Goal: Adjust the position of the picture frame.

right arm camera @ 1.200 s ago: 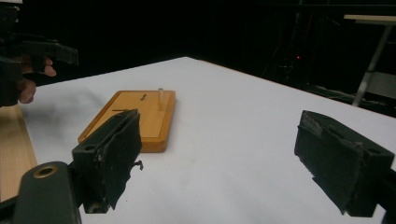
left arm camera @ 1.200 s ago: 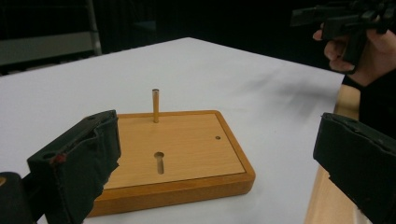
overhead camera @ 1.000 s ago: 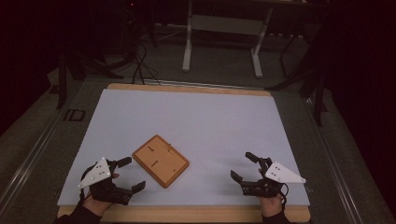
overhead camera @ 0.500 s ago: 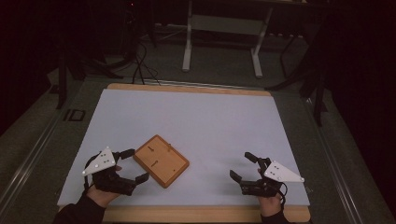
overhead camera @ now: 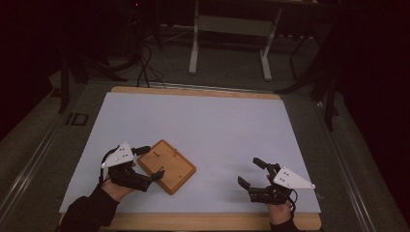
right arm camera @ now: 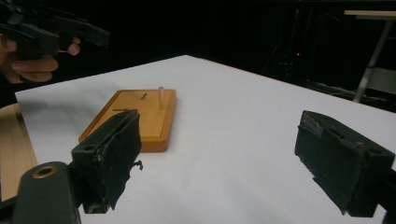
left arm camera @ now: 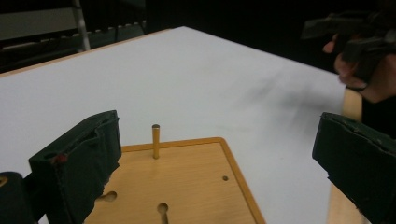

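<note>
High view: a wooden board (overhead camera: 167, 166) lies flat and turned at an angle on the white sheet (overhead camera: 203, 125) covering the table (overhead camera: 193, 91), near the front-left part of the surface. Thin pegs (overhead camera: 174, 153) stand upright from its top. The left claw (overhead camera: 147, 163), held in a hand (overhead camera: 116, 187) that enters from the bottom edge, sits at the board's left corner with its jaws spread wide, one on either side of that corner; whether they touch the wood cannot be told from above. The right claw (overhead camera: 250, 173) rests well apart from the board, near the front-right of the sheet, its jaws also spread wide and holding nothing.

Left gripper view: one slim peg (left arm camera: 155, 141) rises near the board's (left arm camera: 187, 186) raised rim, with small holes (left arm camera: 162, 207) showing in the face of the wood between the two black jaws. The other hand and its claw (left arm camera: 355, 37) appear far off at upper right.

Right gripper view: the board (right arm camera: 135, 116) lies beyond the left-hand jaw, across bare white sheet (right arm camera: 243, 121), with a pale peg (right arm camera: 161, 98) standing at its far end.
</note>
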A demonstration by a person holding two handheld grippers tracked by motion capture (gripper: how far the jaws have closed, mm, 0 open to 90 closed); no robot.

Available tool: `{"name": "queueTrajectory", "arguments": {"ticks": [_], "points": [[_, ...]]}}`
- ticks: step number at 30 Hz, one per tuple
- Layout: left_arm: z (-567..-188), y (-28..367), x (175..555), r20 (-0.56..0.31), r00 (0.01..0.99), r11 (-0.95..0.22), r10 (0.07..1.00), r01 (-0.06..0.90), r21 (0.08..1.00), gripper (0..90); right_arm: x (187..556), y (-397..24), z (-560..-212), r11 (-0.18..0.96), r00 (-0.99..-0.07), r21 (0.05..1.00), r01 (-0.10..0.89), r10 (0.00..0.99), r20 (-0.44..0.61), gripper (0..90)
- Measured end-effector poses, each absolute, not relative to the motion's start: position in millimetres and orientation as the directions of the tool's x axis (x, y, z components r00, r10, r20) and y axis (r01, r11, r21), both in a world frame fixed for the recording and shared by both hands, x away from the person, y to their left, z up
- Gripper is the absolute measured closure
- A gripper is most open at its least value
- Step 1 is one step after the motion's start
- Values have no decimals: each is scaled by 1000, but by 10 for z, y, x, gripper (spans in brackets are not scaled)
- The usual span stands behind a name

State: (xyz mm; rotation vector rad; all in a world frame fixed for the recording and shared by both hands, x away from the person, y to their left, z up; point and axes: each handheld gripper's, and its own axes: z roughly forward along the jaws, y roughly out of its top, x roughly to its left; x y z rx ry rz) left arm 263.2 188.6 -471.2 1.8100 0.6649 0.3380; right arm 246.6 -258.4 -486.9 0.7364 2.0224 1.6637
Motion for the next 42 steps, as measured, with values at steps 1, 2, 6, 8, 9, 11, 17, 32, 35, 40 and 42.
{"name": "queueTrajectory", "arguments": {"ticks": [1,2,6,8,9,11,17,32,35,40,42], "points": [[-4721,1866,2651,-89,800,-227,593,273,935,18,2467,-2584,-4869,145,-772,980,134,635,12,140],[-4721,1866,2651,-89,800,-227,593,273,935,18,2467,-2584,-4869,145,-772,980,134,635,12,140],[-4781,1765,2768,-90,808,-256,582,287,923,18,2468,-2585,-4871,143,-773,980,136,634,15,140],[-4808,1728,2823,-102,812,-261,575,300,918,21,2469,-2583,-4873,143,-774,980,137,633,16,140],[-4823,1709,2845,-99,810,-265,578,300,916,22,2469,-2581,-4873,144,-775,980,138,632,16,140],[-4850,1676,2887,-87,809,-288,582,304,908,58,2468,-2579,-4875,146,-778,980,138,628,16,140],[-4922,1640,3008,-77,792,-305,606,320,897,138,2472,-2580,-4878,145,-780,979,141,625,20,140],[-5121,1477,3287,-67,774,-402,629,399,824,401,2480,-2586,-4886,142,-783,979,148,621,28,140],[-5149,1440,3323,-60,765,-415,641,412,812,487,2477,-2584,-4887,142,-783,979,147,621,28,140],[-5162,1408,3374,-49,740,-427,671,439,791,600,2479,-2581,-4888,145,-784,979,145,620,24,140],[-5165,1409,3389,-55,740,-422,670,441,792,618,2479,-2582,-4888,144,-784,979,146,620,25,140]]}}
